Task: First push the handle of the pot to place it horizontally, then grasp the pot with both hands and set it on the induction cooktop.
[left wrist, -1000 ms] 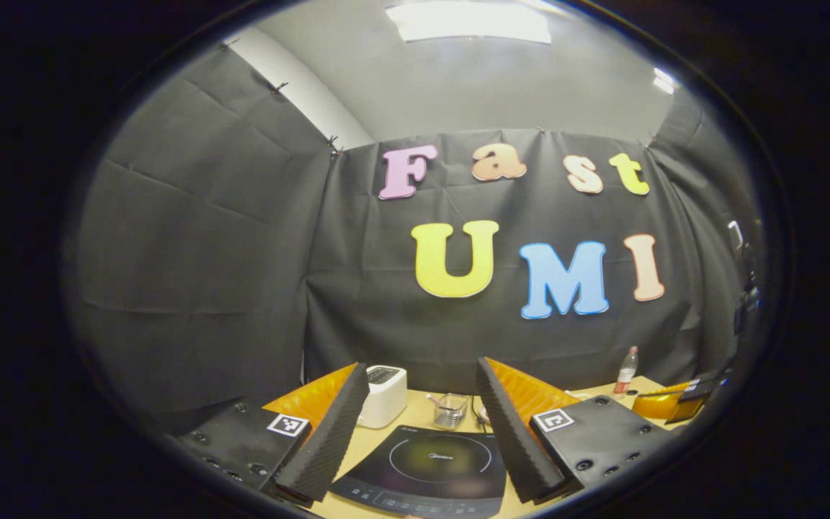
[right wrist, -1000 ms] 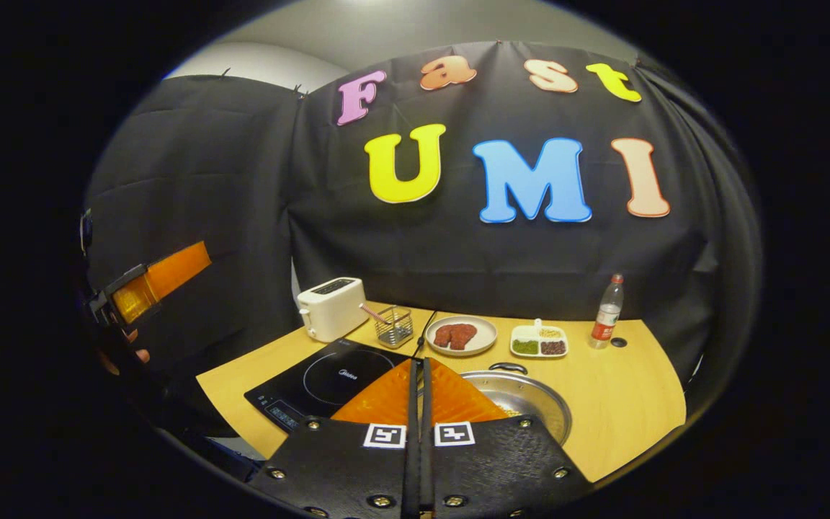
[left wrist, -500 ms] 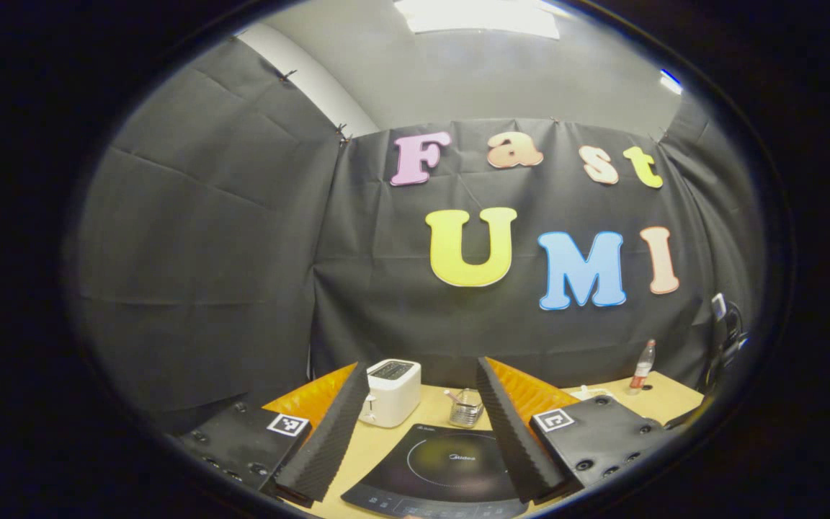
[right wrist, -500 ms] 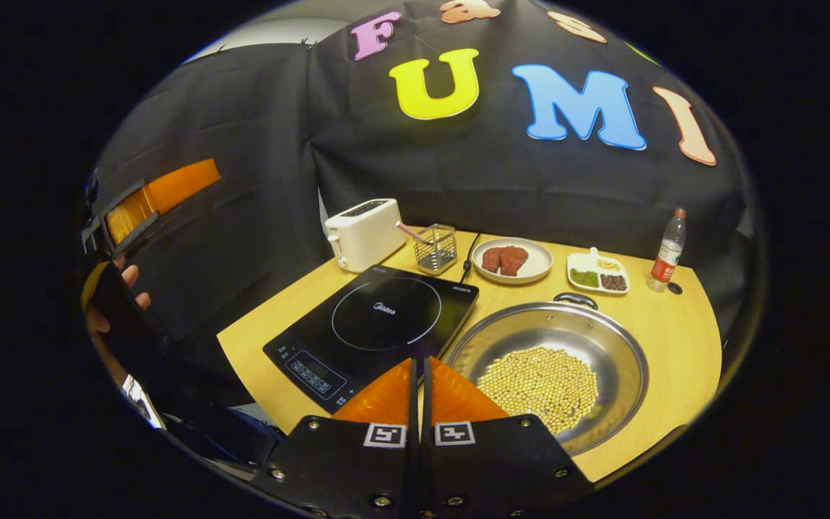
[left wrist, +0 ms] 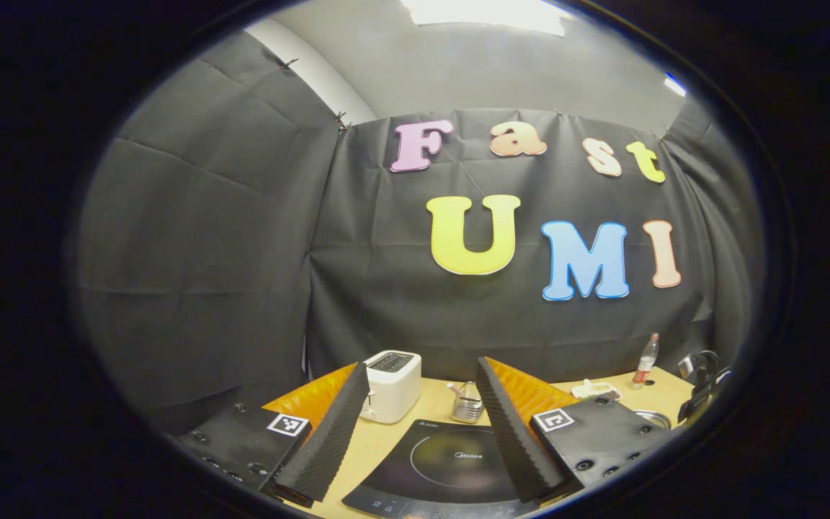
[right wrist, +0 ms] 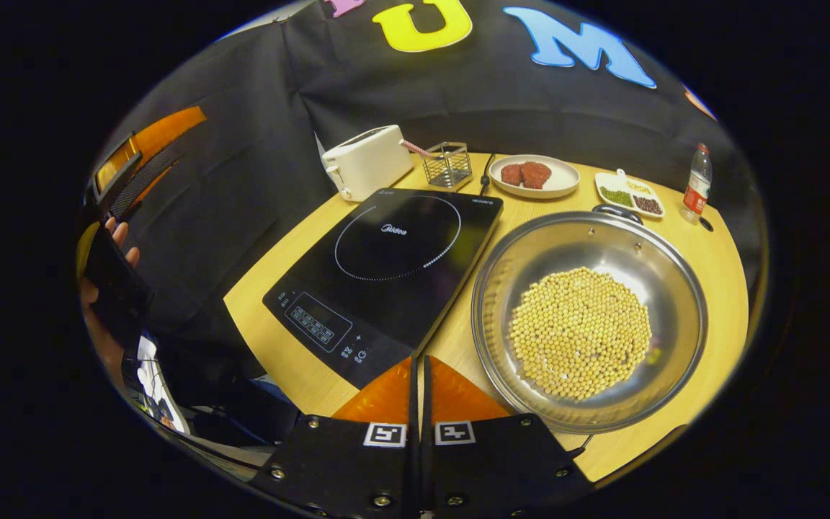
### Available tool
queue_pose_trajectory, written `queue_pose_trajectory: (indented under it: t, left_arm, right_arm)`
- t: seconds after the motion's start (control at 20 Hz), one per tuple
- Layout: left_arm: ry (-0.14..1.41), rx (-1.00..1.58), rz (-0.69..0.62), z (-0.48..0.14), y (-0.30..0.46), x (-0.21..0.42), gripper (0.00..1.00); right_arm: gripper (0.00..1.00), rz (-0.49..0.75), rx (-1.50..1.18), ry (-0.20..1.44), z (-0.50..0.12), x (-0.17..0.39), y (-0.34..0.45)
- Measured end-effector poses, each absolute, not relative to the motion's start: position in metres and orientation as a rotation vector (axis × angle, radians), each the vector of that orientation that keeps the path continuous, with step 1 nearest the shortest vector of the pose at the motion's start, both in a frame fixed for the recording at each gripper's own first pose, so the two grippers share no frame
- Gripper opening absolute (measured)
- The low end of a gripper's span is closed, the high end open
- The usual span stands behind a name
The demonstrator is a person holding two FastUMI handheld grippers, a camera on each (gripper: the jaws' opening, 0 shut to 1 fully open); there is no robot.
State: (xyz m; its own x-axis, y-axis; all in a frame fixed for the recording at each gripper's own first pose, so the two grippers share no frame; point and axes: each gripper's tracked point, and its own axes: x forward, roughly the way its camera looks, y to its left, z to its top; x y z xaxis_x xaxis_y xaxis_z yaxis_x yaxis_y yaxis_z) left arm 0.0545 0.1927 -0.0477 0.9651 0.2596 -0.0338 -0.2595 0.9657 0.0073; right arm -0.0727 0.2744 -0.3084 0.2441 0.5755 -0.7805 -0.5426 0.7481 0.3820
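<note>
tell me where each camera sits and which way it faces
Left gripper view: rides the left gripper, held low and level, facing the back wall; its own spread fingers frame the cooktop and toaster.
Right gripper view: rides the right gripper, held higher and tilted down at the table; its fingers, closed together, point between cooktop and pot; a hand shows at left.
Both show cooktop, toaster, bottle.
</note>
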Motion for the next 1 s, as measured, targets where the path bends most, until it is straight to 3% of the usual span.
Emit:
queue_pose_trajectory:
  t: [0.45,1.0]
  left_arm:
    - [0.022,-0.018,0.226,-0.047,0.199,0.061,1.00]
    - [0.041,-0.014,0.225,-0.046,0.145,0.064,1.00]
  right_arm:
    - [0.00,0.588,0.072,1.273,-0.348,-0.085,0.240]
    - [0.01,0.571,0.107,1.321,-0.349,-0.089,0.196]
